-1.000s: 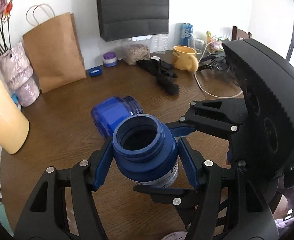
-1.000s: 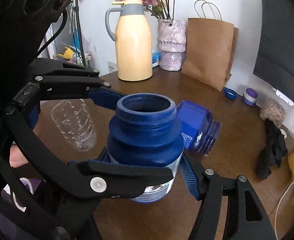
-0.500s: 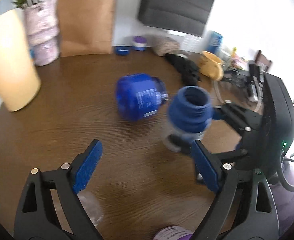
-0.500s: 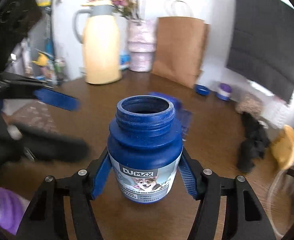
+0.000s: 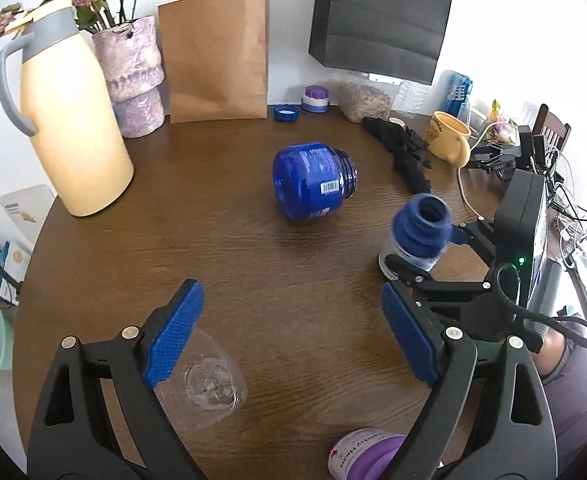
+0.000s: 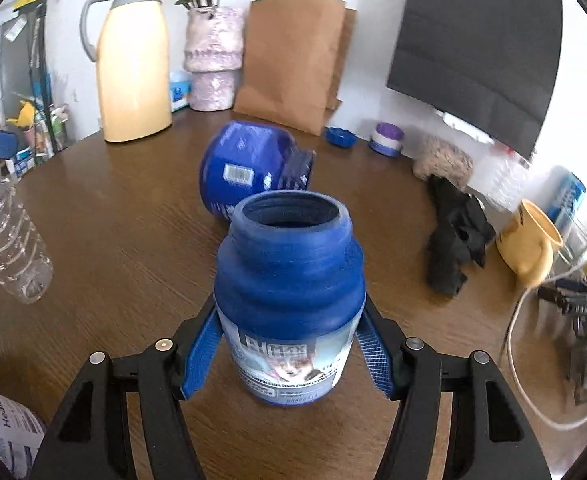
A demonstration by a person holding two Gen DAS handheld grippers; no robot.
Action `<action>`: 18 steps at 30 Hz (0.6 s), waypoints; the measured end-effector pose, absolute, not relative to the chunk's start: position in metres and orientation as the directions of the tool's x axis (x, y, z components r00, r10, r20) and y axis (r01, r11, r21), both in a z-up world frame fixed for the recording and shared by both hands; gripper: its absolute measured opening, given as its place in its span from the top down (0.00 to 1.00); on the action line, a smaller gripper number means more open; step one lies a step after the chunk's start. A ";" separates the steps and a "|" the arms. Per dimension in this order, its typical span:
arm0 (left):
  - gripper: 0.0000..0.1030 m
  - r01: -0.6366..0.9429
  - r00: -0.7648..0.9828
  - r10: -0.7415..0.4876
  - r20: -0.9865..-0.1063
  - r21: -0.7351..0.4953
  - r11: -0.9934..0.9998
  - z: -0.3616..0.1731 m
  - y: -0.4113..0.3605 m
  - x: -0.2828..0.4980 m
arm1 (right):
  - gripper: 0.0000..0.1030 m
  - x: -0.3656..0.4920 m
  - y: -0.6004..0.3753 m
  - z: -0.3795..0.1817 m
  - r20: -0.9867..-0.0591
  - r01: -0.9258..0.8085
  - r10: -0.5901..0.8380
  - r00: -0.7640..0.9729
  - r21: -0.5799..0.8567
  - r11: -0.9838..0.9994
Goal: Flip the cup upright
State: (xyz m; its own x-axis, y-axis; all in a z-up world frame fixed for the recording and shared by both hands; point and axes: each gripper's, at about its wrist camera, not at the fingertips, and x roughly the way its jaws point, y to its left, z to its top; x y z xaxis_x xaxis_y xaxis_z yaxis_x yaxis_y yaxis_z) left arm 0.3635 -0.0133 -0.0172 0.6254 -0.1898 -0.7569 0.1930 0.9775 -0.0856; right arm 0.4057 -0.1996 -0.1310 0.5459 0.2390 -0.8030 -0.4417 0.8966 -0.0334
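Observation:
A blue jar (image 6: 289,300) with an open mouth stands upright on the brown table between the pads of my right gripper (image 6: 289,350), which is shut on its lower body. It also shows in the left wrist view (image 5: 419,236), at the right, held by the right gripper. A second blue jar (image 5: 311,180) lies on its side at the table's middle, mouth to the right; it also shows in the right wrist view (image 6: 249,166) behind the held jar. My left gripper (image 5: 289,338) is open and empty, well short of both jars.
A clear plastic bottle (image 5: 213,384) lies under my left finger. A purple-labelled container (image 5: 367,456) sits at the near edge. A yellow thermos (image 5: 73,120), vase (image 5: 133,76), paper bag (image 5: 217,56), black cloth (image 5: 405,152) and yellow mug (image 5: 449,140) ring the back.
My left gripper let go of the upright blue jar, opened wide and pulled back to the left. My right gripper kept hold of the jar, upright near the table.

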 end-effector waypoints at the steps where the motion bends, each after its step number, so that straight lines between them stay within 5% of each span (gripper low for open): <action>1: 0.14 0.189 0.625 -0.184 -0.759 -0.081 0.979 -0.017 -0.013 0.362 | 0.34 0.405 -0.202 -0.131 -0.804 -0.434 0.239 0.545 -0.027 0.900; 6: 0.14 0.193 0.623 -0.186 -0.760 -0.081 0.978 -0.009 -0.010 0.348 | 0.32 0.403 -0.205 -0.136 -0.840 -0.419 0.217 0.498 -0.013 0.908; 9: 0.14 0.197 0.631 -0.181 -0.755 -0.070 0.978 -0.002 -0.008 0.337 | 0.21 0.394 -0.205 -0.127 -0.830 -0.424 0.225 0.510 -0.015 0.906; 13: 0.04 0.192 0.650 -0.164 -0.742 -0.049 0.980 0.010 -0.004 0.315 | 0.20 0.376 -0.202 -0.107 -0.828 -0.441 0.227 0.513 -0.027 0.897; 18: 0.02 0.188 0.689 -0.139 -0.711 -0.010 0.982 0.027 0.001 0.277 | 0.20 0.348 -0.209 -0.077 -0.844 -0.430 0.174 0.508 -0.074 0.900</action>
